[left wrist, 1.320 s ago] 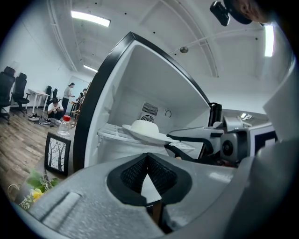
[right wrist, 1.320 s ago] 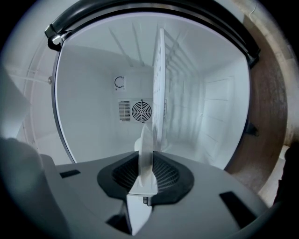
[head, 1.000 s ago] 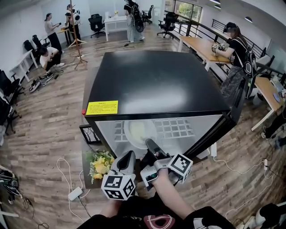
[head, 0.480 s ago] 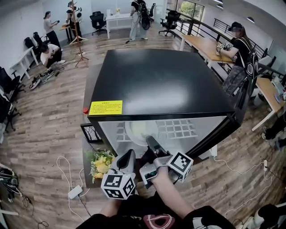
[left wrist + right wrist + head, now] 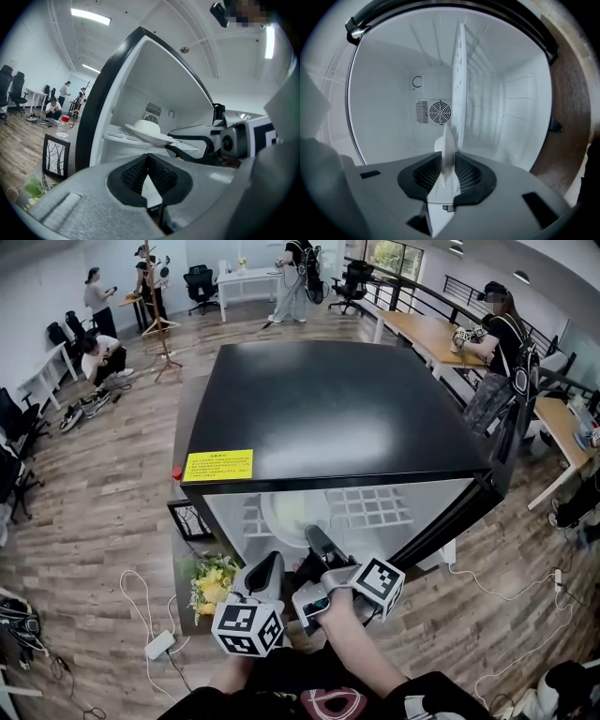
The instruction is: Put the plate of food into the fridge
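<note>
Pinching the plate (image 5: 289, 514) by its rim with the right hand-held gripper (image 5: 316, 542), inside the open fridge (image 5: 328, 409), on its shelf (image 5: 370, 507). Holding the left hand-held gripper (image 5: 267, 573) pressed together, empty, just outside the fridge. Judging placement nearly done; awaiting release and withdrawal.

Wood-plank floor (image 5: 112, 493), white walls (image 5: 37, 296). Wooden desks (image 5: 422, 334) line the right side; a white table (image 5: 246, 279) and black office chairs (image 5: 201, 282) stand beyond. Ceiling strip lights (image 5: 91, 16) are on.
</note>
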